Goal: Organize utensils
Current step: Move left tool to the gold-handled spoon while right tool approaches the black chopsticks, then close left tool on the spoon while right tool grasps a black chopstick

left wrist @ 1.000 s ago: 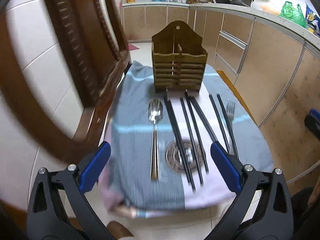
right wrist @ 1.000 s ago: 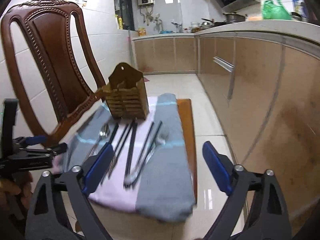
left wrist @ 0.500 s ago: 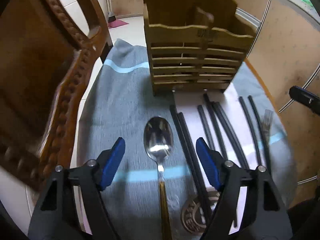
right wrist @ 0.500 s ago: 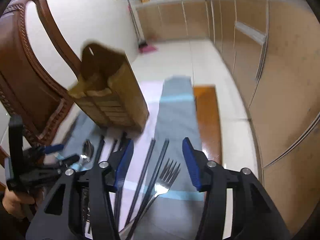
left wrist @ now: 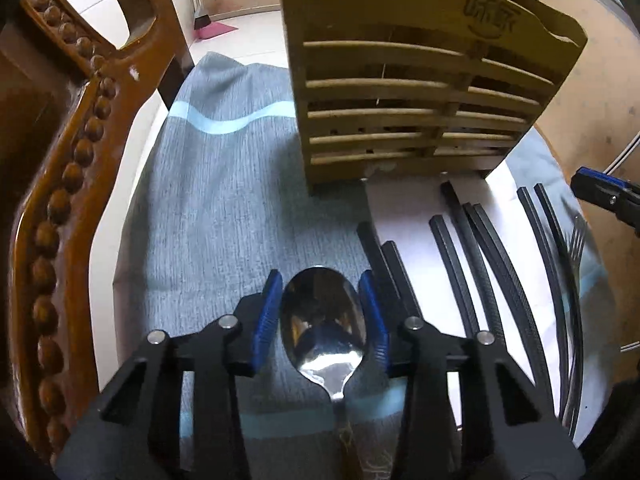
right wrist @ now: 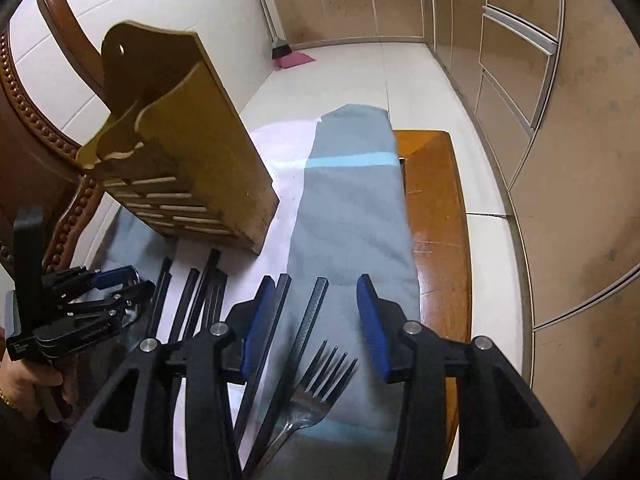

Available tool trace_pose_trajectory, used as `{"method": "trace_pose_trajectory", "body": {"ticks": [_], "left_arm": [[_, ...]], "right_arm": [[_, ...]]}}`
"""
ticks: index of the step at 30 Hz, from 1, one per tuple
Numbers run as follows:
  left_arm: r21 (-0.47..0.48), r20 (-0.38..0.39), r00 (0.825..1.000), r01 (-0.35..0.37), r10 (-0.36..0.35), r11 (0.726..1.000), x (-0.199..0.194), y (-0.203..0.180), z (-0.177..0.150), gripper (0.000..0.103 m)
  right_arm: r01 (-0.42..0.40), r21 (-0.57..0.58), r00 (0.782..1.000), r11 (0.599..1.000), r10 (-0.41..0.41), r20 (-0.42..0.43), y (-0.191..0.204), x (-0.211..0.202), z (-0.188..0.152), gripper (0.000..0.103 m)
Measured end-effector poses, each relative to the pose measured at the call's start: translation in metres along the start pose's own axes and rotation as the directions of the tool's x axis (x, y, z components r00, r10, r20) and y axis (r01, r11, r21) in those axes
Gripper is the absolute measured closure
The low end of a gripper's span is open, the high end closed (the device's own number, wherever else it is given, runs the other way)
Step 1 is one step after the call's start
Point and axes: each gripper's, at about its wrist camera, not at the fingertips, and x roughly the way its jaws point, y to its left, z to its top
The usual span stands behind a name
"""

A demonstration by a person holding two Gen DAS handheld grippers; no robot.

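A steel spoon [left wrist: 322, 320] lies on the grey-blue cloth [left wrist: 220, 200] in front of the slatted wooden utensil holder [left wrist: 420, 100]. My left gripper [left wrist: 322, 312] is closing around the spoon's bowl, and its blue pads [left wrist: 272, 312] touch both rims. Several black chopsticks [left wrist: 480, 260] lie to the right, with a fork [left wrist: 574, 248] beyond them. In the right wrist view my right gripper [right wrist: 316, 324] is low over the fork [right wrist: 320, 376] and is also closing. The tines and a chopstick [right wrist: 308, 320] sit between its pads, which grip nothing. The holder [right wrist: 192, 152] stands to the upper left.
A carved wooden chair [left wrist: 72, 160] crowds the cloth's left side. The bare wooden table edge [right wrist: 436, 200] shows right of the cloth [right wrist: 352, 200], with tiled floor and cabinets [right wrist: 540, 120] beyond. A hand [right wrist: 24, 384] holds the left gripper [right wrist: 100, 300]; the right gripper [left wrist: 604, 196] shows at the left view's right edge.
Both grippers came down and forward to the cloth while their jaws narrowed. The left one now brackets the spoon's bowl; the right one now sits over the fork's tines.
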Motion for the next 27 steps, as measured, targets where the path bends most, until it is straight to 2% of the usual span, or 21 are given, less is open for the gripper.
{"method": "trace_pose_trajectory", "body": {"ticks": [6,7,11,15,18,21,24,27], "left_arm": [[-0.017,0.019,1.000,-0.011,0.012,1.000,-0.011,0.001,-0.004,0.065],[-0.019,0.031,0.999,-0.010,0.010,1.000,-0.012,0.010,0.001,0.065],[-0.033,0.118,0.993,-0.019,0.023,0.999,-0.043,0.011,0.000,0.065],[-0.040,0.218,0.975,-0.031,0.039,0.999,-0.081,0.006,-0.003,0.065],[-0.055,0.310,0.950,-0.030,0.046,0.998,-0.115,0.005,-0.010,0.065],[-0.048,0.411,0.910,-0.040,0.056,0.998,-0.145,-0.002,-0.014,0.065],[-0.047,0.468,0.881,-0.049,0.065,0.998,-0.160,-0.005,-0.009,0.065],[-0.048,0.518,0.852,-0.056,0.073,0.997,-0.177,-0.009,-0.009,0.065]], "right_arm": [[0.001,-0.015,1.000,1.000,-0.002,-0.031,-0.001,0.010,-0.002,0.059],[0.003,-0.010,1.000,1.000,-0.003,-0.030,-0.003,0.011,0.000,0.059],[0.004,0.003,1.000,1.000,-0.004,-0.024,-0.007,0.012,0.004,0.059],[0.018,-0.003,0.999,1.000,-0.018,-0.032,-0.008,0.017,0.006,0.059],[0.026,-0.021,0.999,0.999,-0.026,-0.045,-0.003,0.020,0.004,0.061],[0.047,-0.045,0.997,0.998,-0.050,-0.056,0.004,0.025,0.003,0.065],[0.064,-0.066,0.996,0.996,-0.067,-0.053,0.009,0.028,0.004,0.070],[0.099,-0.078,0.995,0.992,-0.100,-0.008,0.015,0.021,0.007,0.074]]}}
